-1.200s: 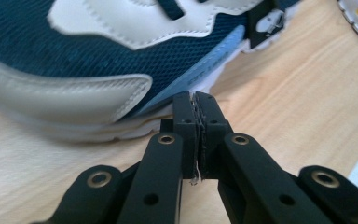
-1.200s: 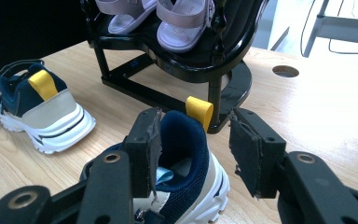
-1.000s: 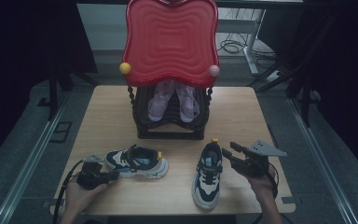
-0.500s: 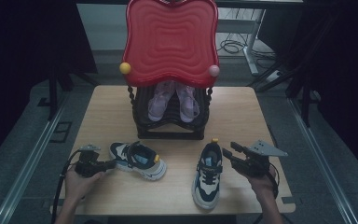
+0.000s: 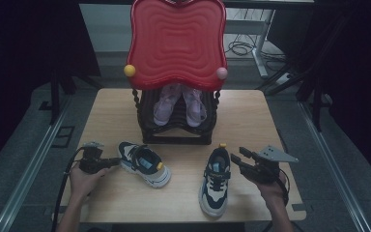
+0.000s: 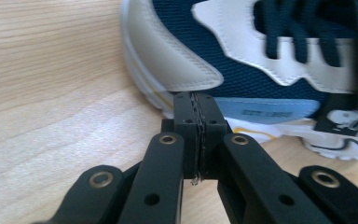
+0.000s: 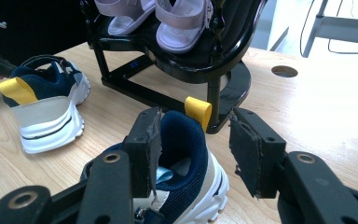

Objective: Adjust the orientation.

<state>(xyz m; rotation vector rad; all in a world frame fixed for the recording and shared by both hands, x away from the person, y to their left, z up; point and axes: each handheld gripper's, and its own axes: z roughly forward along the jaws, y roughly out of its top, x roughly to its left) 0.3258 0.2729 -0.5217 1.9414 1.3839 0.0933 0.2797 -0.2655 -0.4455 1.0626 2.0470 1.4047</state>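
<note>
High view
Table: a wooden table (image 5: pixel 121 198) with a black shoe rack (image 5: pixel 176 130) at the middle back, under a red wavy panel (image 5: pixel 176 41).
Rack contents: a pair of pale pink sandals (image 5: pixel 178 104) stand side by side on the rack.
Left sneaker: a navy and white sneaker (image 5: pixel 144 163) lies left of centre in front of the rack, toe pointing toward the left gripper.
Right sneaker: a second navy and white sneaker (image 5: pixel 216 180) lies right of centre, heel with a yellow tab toward the rack.
Left gripper: the left gripper (image 5: pixel 110 162) lies low by the table, its tip at the toe of the left sneaker.
Right gripper: the right gripper (image 5: pixel 235 160) sits just beside the right sneaker's heel end.

Left gripper view
Jaws: pressed together, pads meeting with nothing between them.
Tip: the left gripper (image 6: pixel 196 116) is right up against the white sole edge of the sneaker (image 6: pixel 261 60); whether it touches I cannot tell.

Right gripper view
Jaws: standing apart, one on each side of the sneaker (image 7: pixel 182 163) heel; the pads do not press on it.
Position: the right gripper (image 7: pixel 196 144) is at that heel.
Behind: the other sneaker (image 7: pixel 46 107) lies to the left, the rack (image 7: pixel 177 60) with sandals (image 7: pixel 161 14) beyond.
</note>
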